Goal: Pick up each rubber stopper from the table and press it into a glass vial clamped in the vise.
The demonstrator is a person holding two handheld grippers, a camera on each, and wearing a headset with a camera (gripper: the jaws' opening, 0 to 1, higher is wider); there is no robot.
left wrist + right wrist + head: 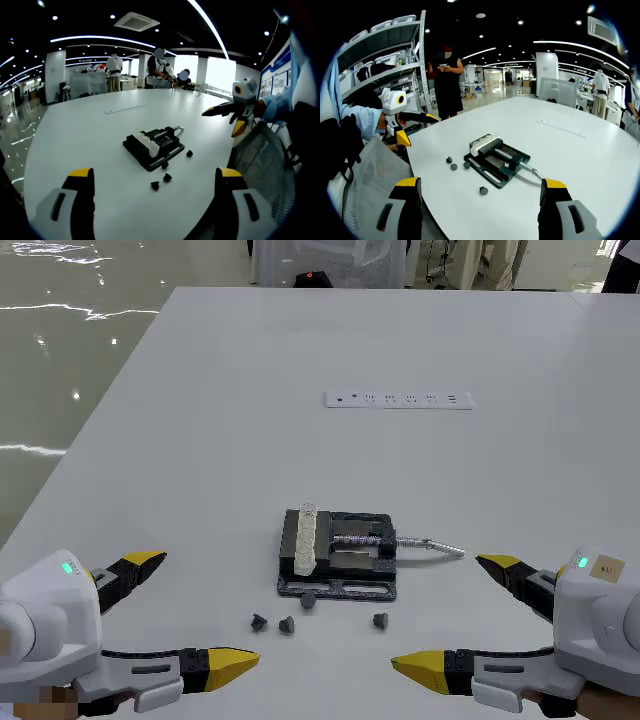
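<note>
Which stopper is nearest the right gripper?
The lone stopper in front of the handle end of the vise, on the side of the right gripper. The other three stoppers sit grouped further left.

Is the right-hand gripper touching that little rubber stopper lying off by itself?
Apart. The head view shows bare white table between the lone stopper and the open right gripper.

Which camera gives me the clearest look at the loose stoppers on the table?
The head view: it looks down on all four stoppers, spaced apart on the white table by the near edge of the vise. The left gripper view and right gripper view also catch all four, but from a lower, fisheye angle, as dark blobs.
</note>
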